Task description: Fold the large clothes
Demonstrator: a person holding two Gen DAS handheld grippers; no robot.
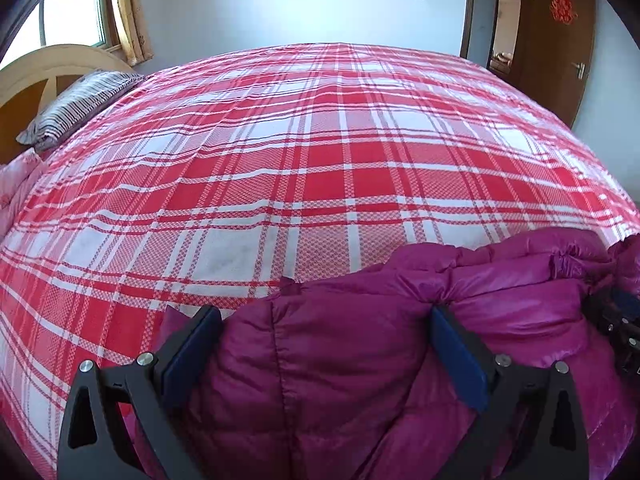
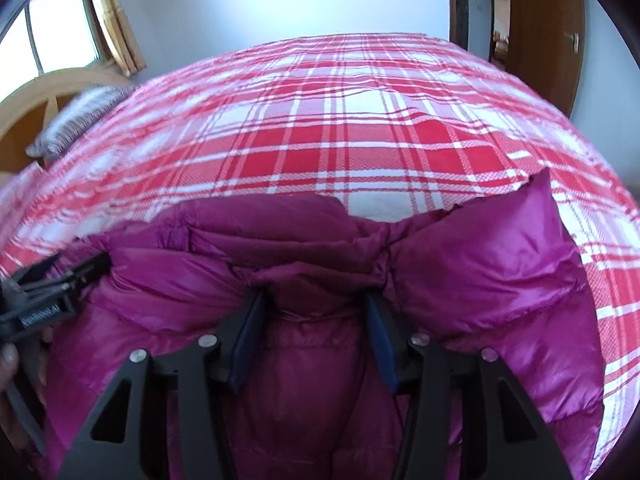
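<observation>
Jacket: magenta down jacket (image 1: pixel 400 360) lay bunched at the near edge of the plaid-sheeted bed (image 1: pixel 300 152).
Left claw (image 1: pixel 326 316): wide, padding between its fingers.
Right claw (image 2: pixel 314 300): narrower, pinching a jacket fold.

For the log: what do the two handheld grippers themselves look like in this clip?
Both match: the left gripper and right gripper have black angular finger arms with triangular cut-outs, round silver pivot bolts, and flat dark blue pads on the inner faces. From the right wrist view, the left gripper's side carries a small white printed label, too blurred to read. No cables show.
</observation>
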